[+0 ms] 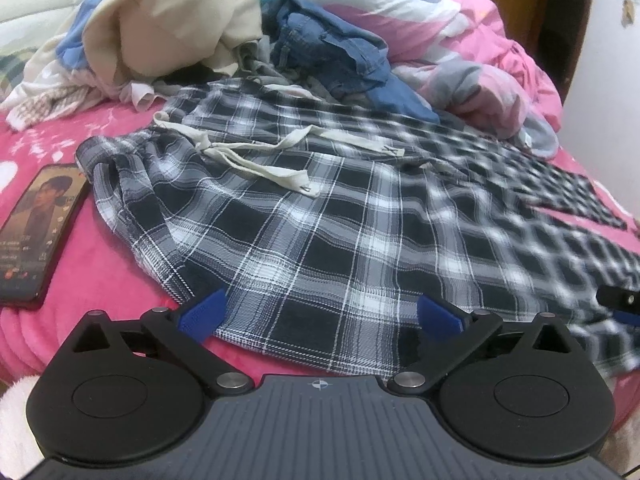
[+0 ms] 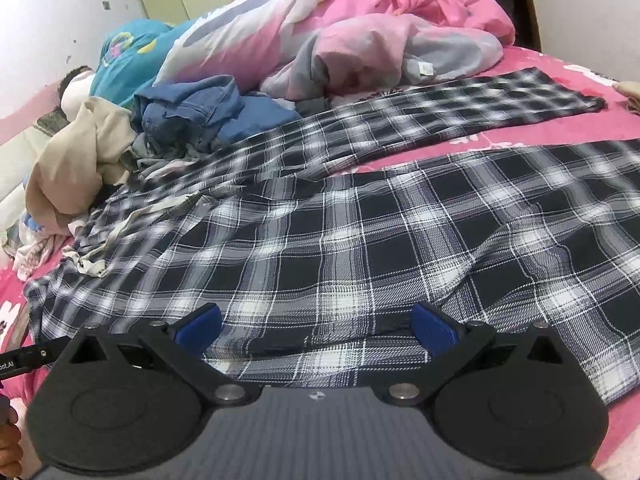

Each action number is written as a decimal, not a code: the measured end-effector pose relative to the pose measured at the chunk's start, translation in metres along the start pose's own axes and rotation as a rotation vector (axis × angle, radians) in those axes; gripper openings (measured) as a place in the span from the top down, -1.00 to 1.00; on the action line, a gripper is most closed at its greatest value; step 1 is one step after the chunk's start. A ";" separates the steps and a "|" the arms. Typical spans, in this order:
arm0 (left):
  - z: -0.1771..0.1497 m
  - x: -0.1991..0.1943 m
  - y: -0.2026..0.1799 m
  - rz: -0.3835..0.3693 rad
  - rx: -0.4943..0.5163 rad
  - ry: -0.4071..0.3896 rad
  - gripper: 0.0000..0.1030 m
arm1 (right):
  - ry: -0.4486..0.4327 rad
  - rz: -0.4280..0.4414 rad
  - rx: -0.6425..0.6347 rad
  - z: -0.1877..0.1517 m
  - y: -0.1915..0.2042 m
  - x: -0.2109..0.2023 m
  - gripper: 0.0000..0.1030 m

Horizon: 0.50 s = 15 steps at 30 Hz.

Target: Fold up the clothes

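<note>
Through my left camera, my left gripper [image 1: 318, 314] stands with its blue pads [image 1: 202, 312] spread as wide as they go, clamping nothing. The near hem of the plaid trousers [image 1: 320, 232] lies between and just ahead of them, flat on the pink blanket [image 1: 100, 280], but neither pad presses on the cloth. The trousers stretch away from me, their waistband gathered at the left, and the cream drawstring [image 1: 256, 152] trails loose across the fabric. A phone [image 1: 38, 228] with a lit screen rests on the blanket just left of the waistband. Behind the trousers sits a heap of clothes: a beige garment [image 1: 168, 28], a crumpled denim piece [image 1: 332, 56] and a rumpled pink quilt [image 1: 472, 40] to the right. At the far right edge a bit of my other gripper [image 1: 618, 300] pokes in.

Through my right camera, my right gripper [image 2: 316, 326] also has its blue pads [image 2: 434, 328] far apart, gripping nothing, with a fold of the plaid trousers [image 2: 360, 240] lying between them. From here both legs show: the near one broad and slightly wrinkled beneath my fingers, the far one [image 2: 480, 104] running off toward the right, a strip of pink blanket [image 2: 500, 140] between them. The denim piece [image 2: 192, 112], beige garment [image 2: 76, 160] and pink quilt [image 2: 380, 20] pile up behind. My left gripper's tip [image 2: 36, 354] shows at the left edge.
</note>
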<state>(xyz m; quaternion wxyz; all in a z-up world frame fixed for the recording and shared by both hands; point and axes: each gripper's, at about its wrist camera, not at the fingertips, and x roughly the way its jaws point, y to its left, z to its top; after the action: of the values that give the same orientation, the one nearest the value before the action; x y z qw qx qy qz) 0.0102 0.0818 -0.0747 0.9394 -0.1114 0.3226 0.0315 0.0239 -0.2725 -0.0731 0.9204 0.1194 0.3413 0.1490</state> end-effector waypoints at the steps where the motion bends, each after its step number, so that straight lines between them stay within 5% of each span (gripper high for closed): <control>1: 0.001 -0.001 0.001 -0.002 -0.007 0.001 -1.00 | 0.000 0.002 0.002 0.000 0.000 0.000 -1.00; 15: 0.015 -0.004 -0.008 0.016 0.002 -0.010 -1.00 | -0.002 0.026 0.021 0.000 -0.005 -0.001 -1.00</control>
<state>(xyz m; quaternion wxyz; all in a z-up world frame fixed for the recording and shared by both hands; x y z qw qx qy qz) 0.0169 0.0773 -0.0589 0.9409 -0.1080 0.3186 0.0393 0.0237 -0.2772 -0.0737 0.9174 0.1335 0.3402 0.1575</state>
